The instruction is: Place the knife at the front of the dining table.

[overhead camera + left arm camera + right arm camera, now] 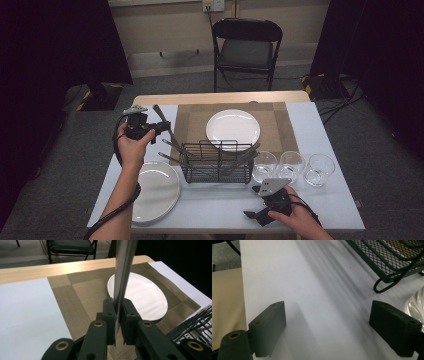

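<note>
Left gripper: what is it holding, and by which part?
The left gripper is shut on a flat silver metal utensil, clamped low on its shaft; which end that is cannot be told.

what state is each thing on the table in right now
left gripper: jaws shut on a flat silver metal utensil, raised over the mat
right gripper: jaws open, empty
black wire rack: upright, holds utensils
three clear glasses: upright
white round plate: flat on woven mat

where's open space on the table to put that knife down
Free: the placemat strip left of the white plate, the bare cloth beside the left gripper, which is shut on the knife, and the front strip between the near plate and the right gripper. Crowded: around the wire rack and glasses.
</note>
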